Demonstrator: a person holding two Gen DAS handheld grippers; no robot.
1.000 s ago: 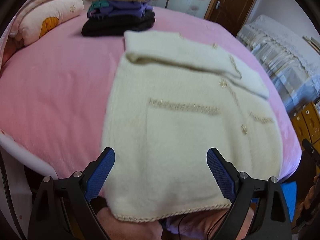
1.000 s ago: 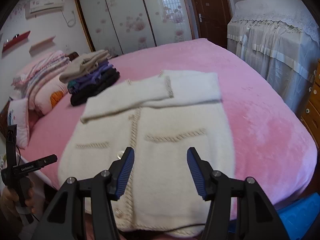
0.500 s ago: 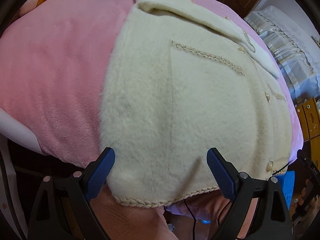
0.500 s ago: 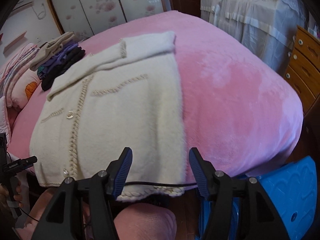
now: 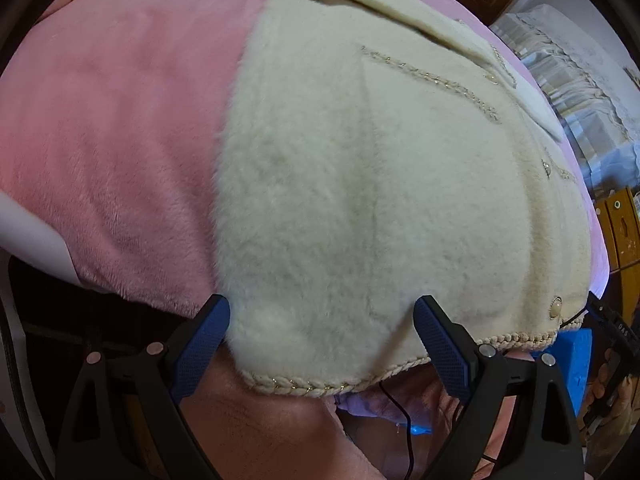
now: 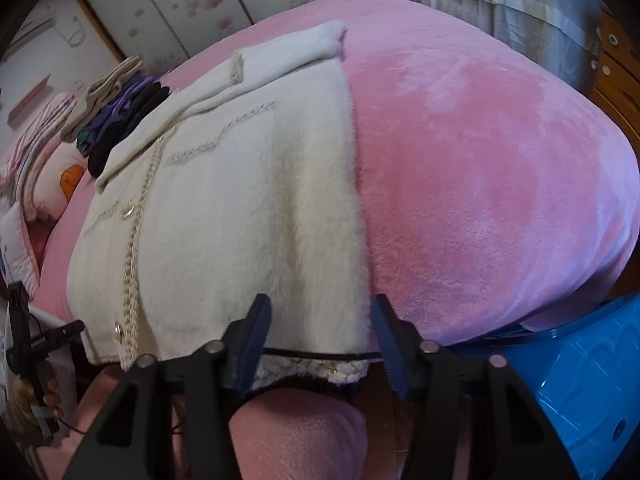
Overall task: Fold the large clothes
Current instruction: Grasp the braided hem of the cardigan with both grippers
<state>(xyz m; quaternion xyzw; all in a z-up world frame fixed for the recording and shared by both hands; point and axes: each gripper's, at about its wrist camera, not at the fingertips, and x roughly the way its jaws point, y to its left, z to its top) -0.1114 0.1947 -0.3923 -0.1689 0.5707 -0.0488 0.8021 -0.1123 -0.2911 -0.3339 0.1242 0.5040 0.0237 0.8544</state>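
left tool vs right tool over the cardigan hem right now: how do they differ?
The left tool gapes wide; the right tool stands narrower, its jaws just having been closing. Left straddles the cream cardigan's hem corner by one side edge, right the corner at the other side edge. Both are open, pads not pressing the fabric.

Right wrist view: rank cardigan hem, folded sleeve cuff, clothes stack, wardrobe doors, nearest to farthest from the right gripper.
From the right gripper:
1. Cardigan hem, between its fingers.
2. Folded sleeve cuff, across the cardigan's top.
3. Clothes stack, upper left on the bed.
4. Wardrobe doors, back wall.
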